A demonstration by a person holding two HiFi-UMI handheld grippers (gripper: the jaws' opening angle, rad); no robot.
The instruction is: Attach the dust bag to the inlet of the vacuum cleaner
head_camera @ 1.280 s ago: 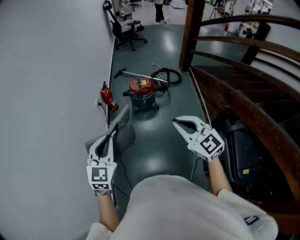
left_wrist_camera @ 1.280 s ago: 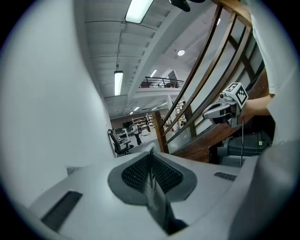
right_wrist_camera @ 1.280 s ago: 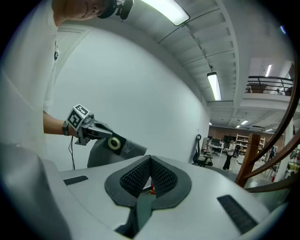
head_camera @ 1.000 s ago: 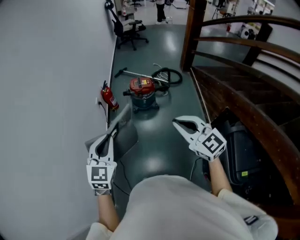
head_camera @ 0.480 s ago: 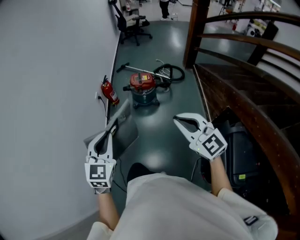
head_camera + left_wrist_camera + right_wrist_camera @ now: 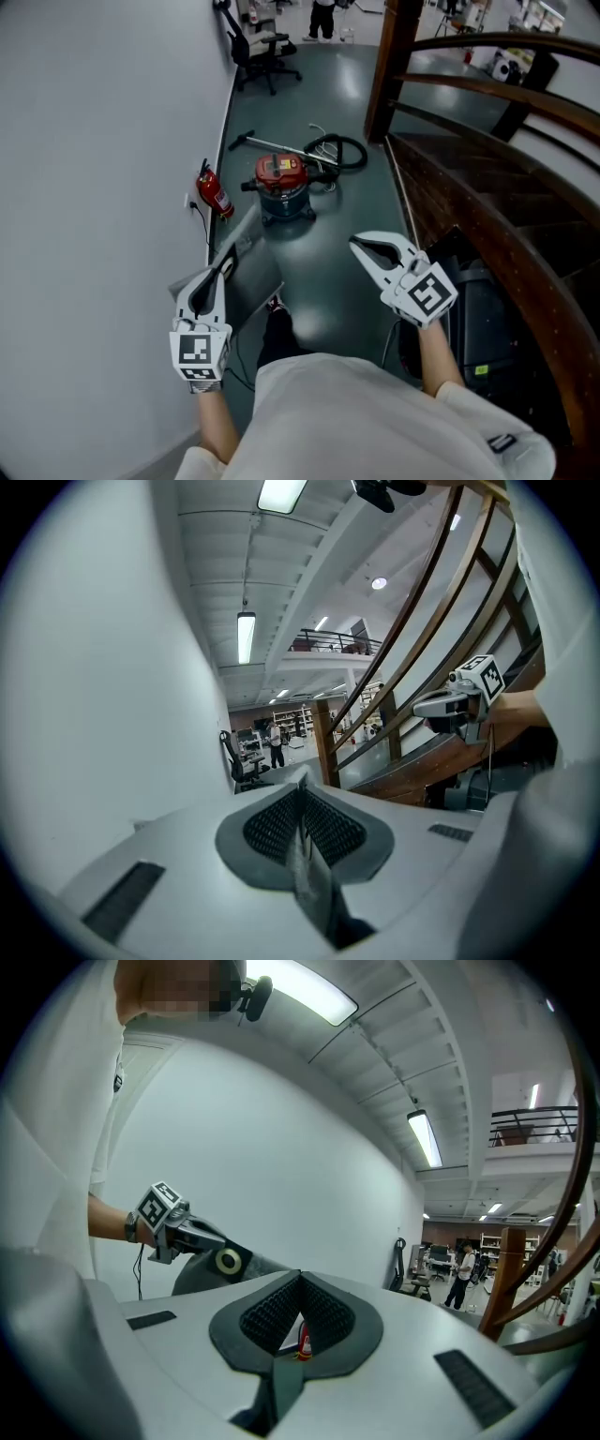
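Presently our left gripper [image 6: 223,267] clamps the limp, light bag [image 6: 244,242]; its stiff collar [image 6: 225,1260] grips best. Right gripper [image 6: 358,247]: closed, empty.

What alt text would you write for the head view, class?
A person's left gripper is shut on a grey dust bag; the right gripper is shut, empty. Ahead on the floor stands a red-lidded vacuum cleaner, near a fire extinguisher.
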